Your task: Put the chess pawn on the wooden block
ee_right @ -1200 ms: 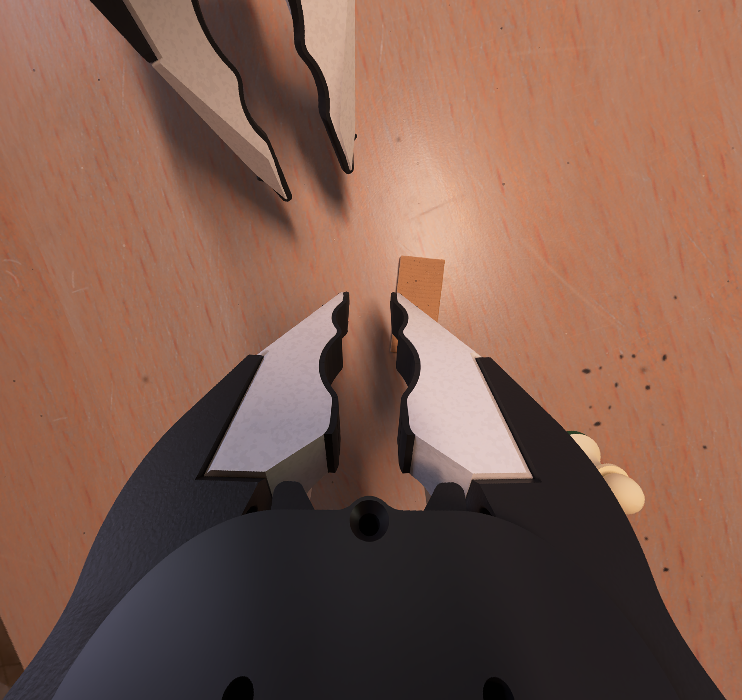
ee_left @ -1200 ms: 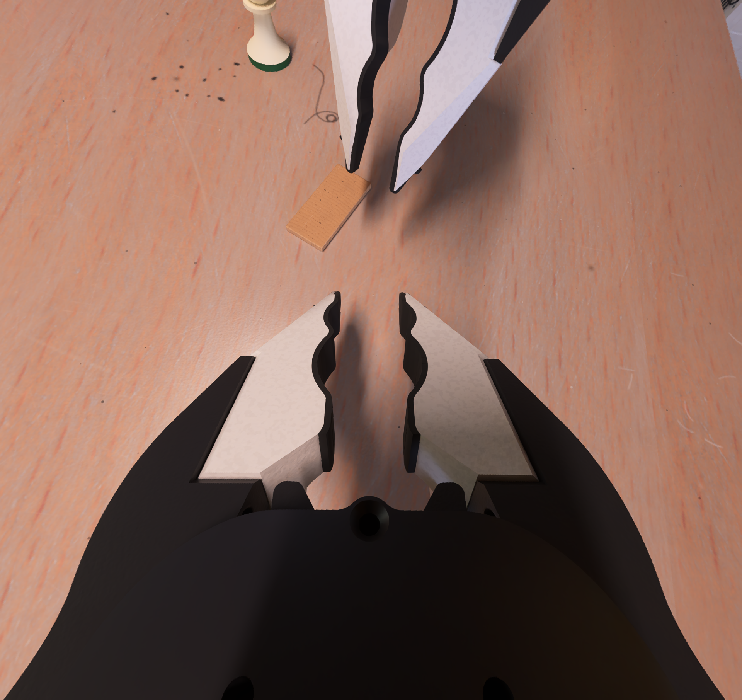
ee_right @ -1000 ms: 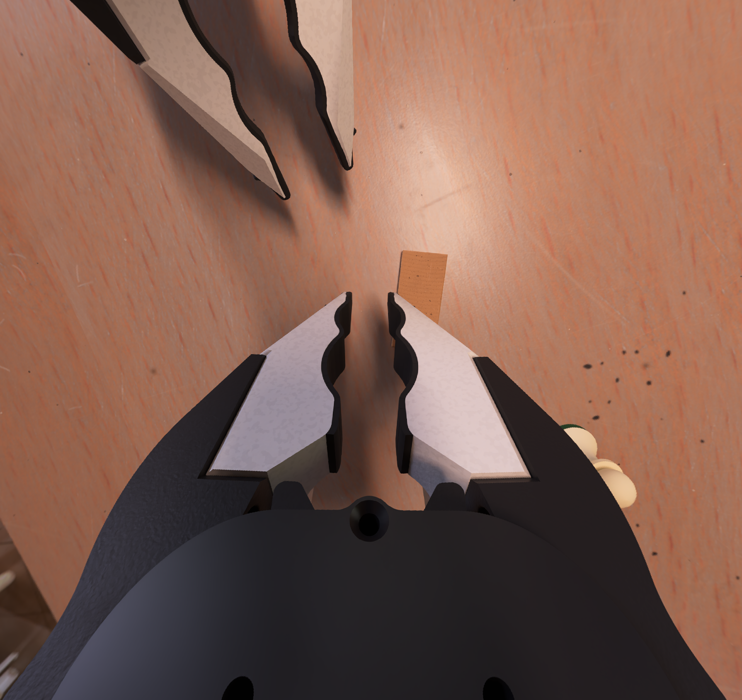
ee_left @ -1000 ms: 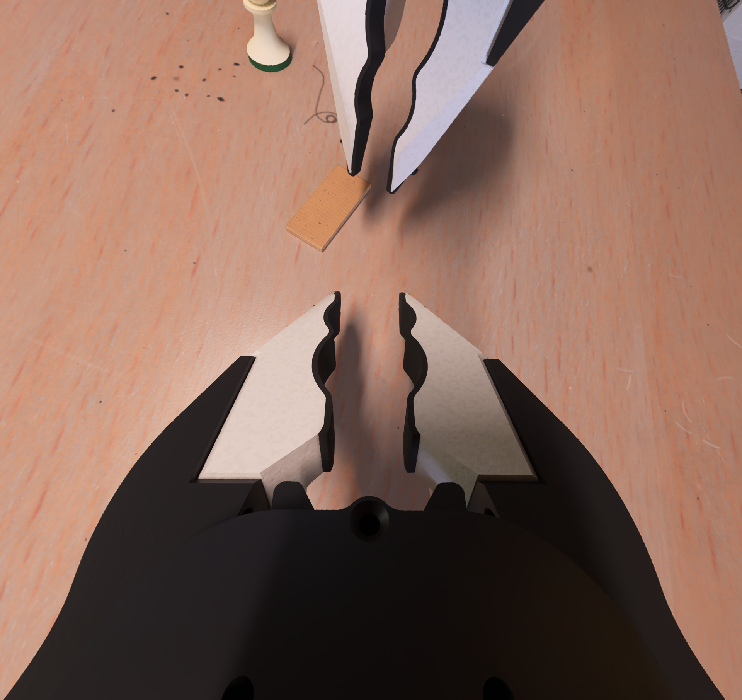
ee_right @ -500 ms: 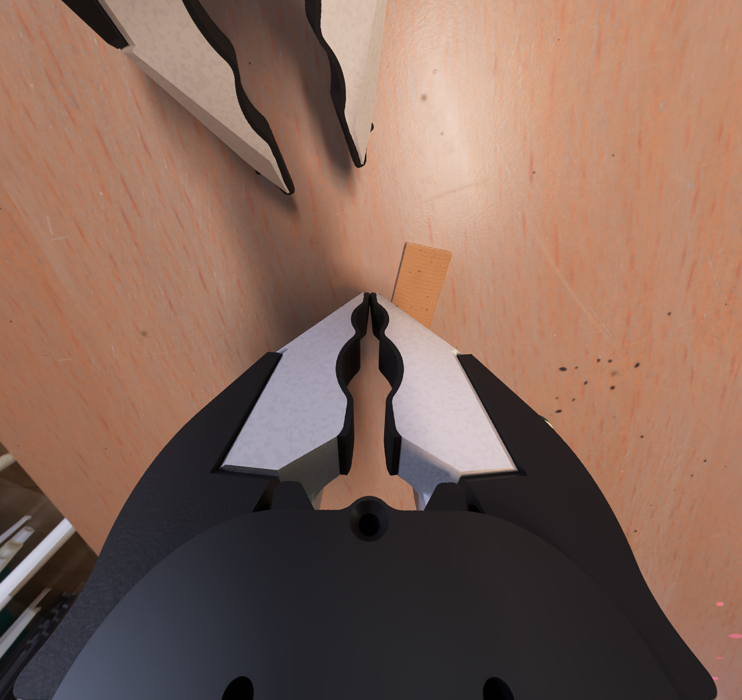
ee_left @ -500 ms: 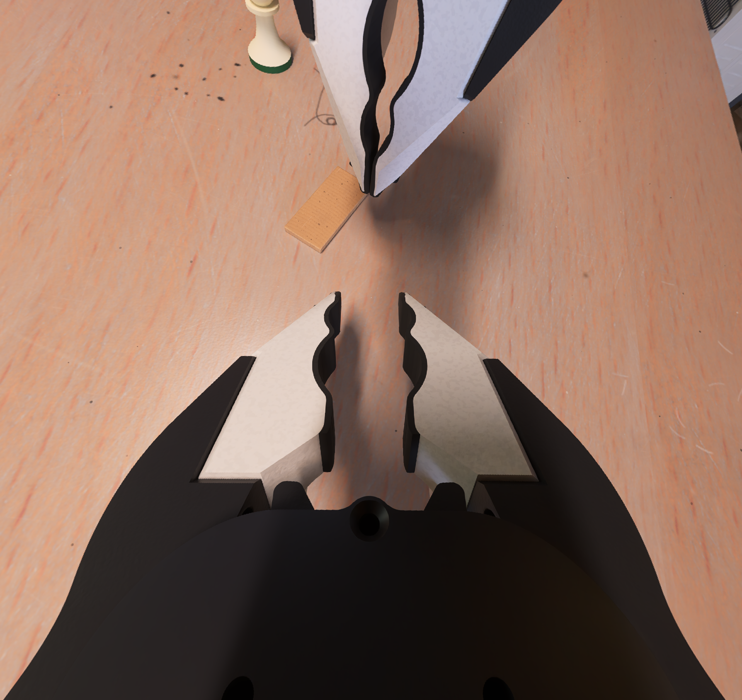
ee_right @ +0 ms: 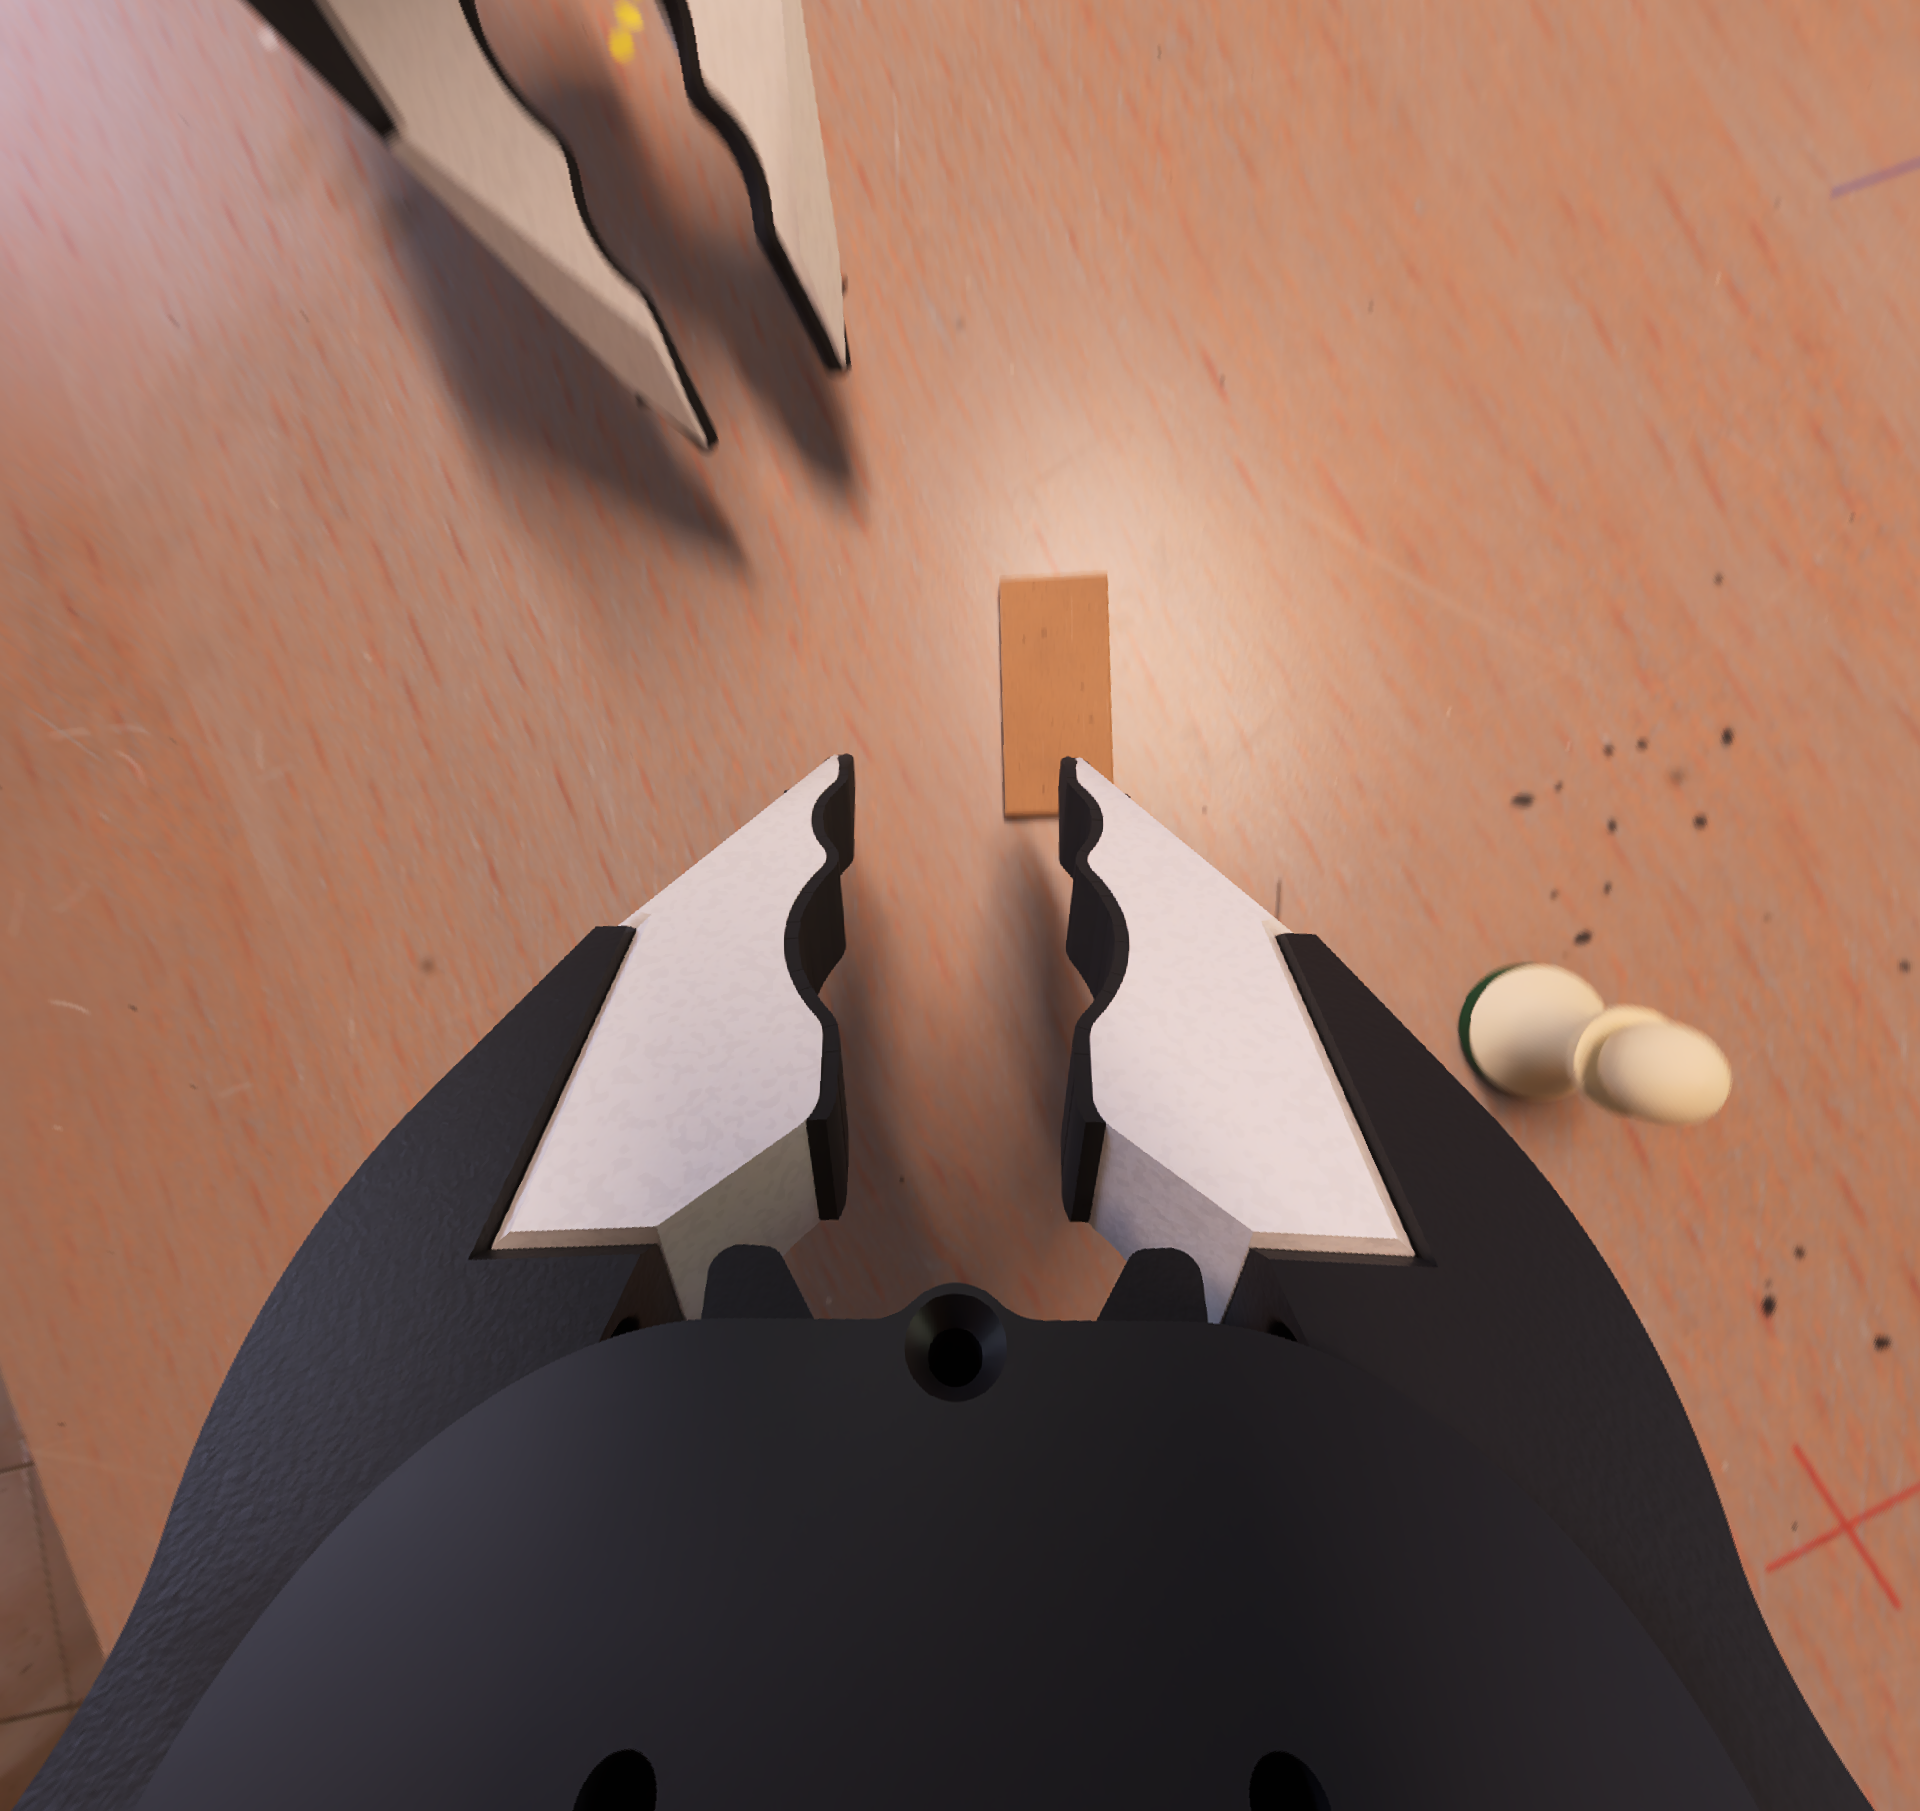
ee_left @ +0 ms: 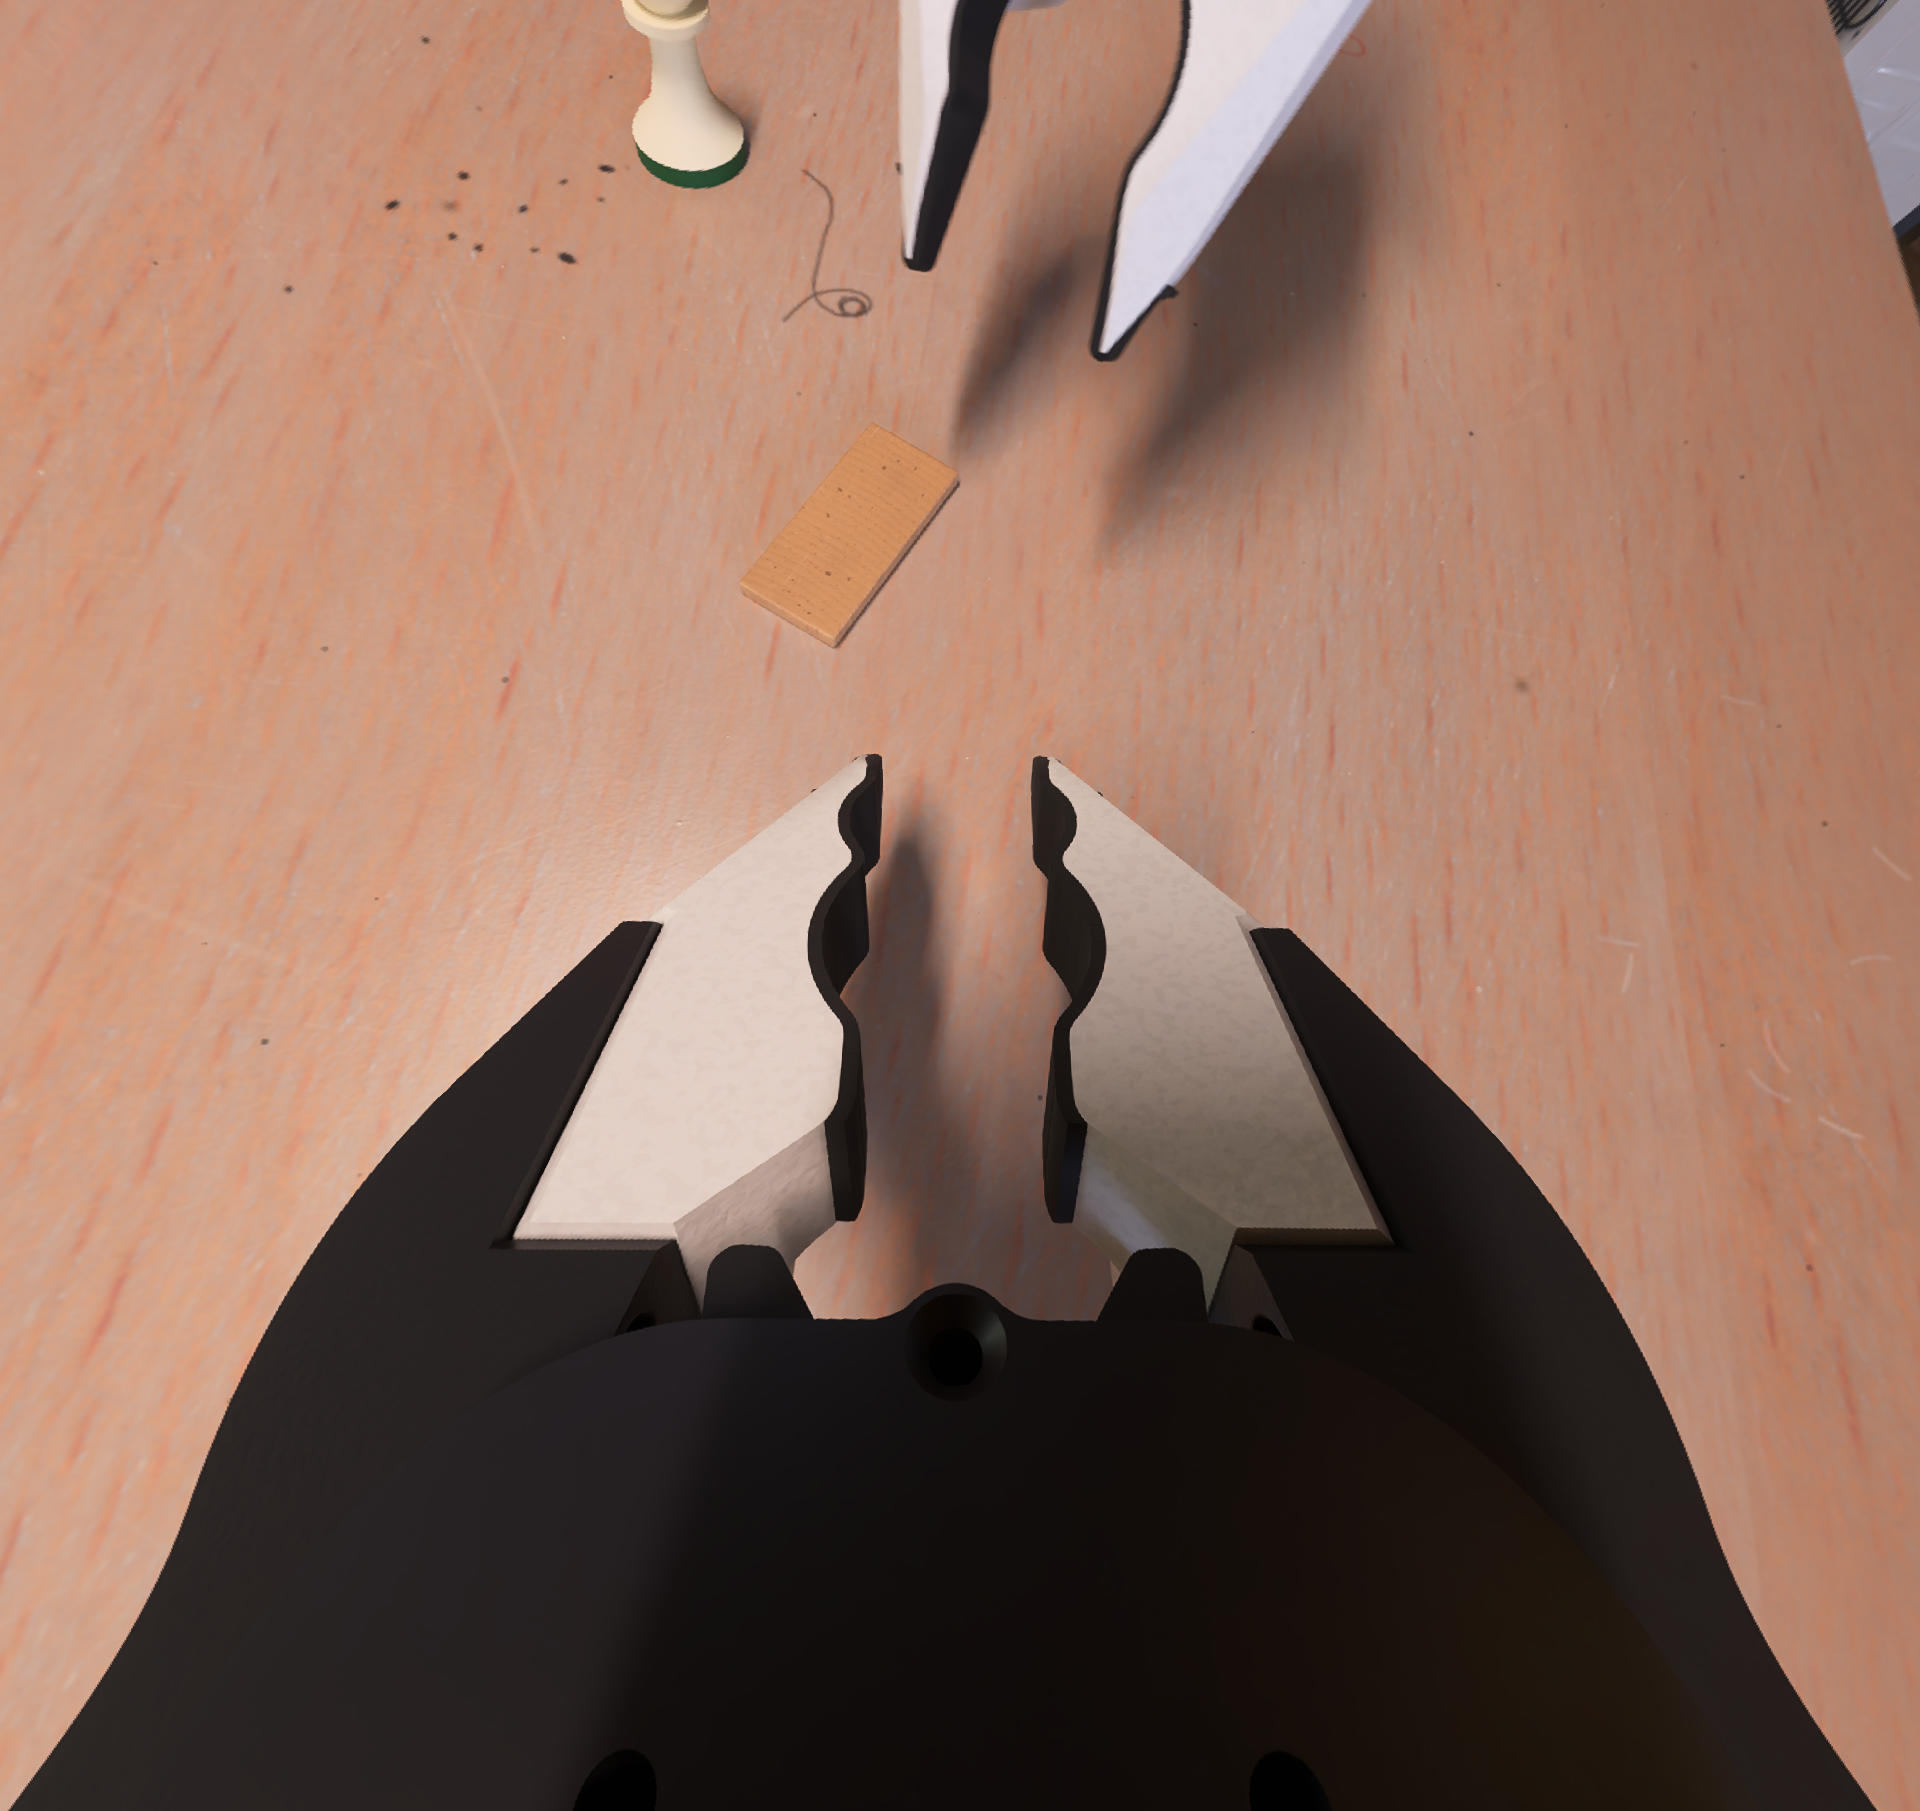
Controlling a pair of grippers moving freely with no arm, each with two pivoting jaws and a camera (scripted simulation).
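Observation:
A cream chess pawn (ee_left: 681, 57) with a dark green base stands upright on the table, far left in the left wrist view. It also shows at the right in the right wrist view (ee_right: 1590, 1044). A flat wooden block (ee_left: 850, 533) lies on the table between the two grippers; in the right wrist view the block (ee_right: 1052, 681) lies just ahead of my right fingertip. My left gripper (ee_left: 956, 774) is open and empty, short of the block. My right gripper (ee_right: 956, 774) is open and empty above the table; it also shows in the left wrist view (ee_left: 1013, 307) beyond the block.
The table (ee_left: 312, 722) is reddish wood with black specks (ee_left: 478, 223) and a thin dark curl (ee_left: 831, 286) near the pawn. The table's right edge (ee_left: 1870, 182) shows at the far right. Yellow spots (ee_right: 623, 16) and a red cross (ee_right: 1849, 1553) mark the top.
My right gripper shut empty beside the block, then opened wide and pulled up and back from it. The block, the pawn and my left gripper have kept their places.

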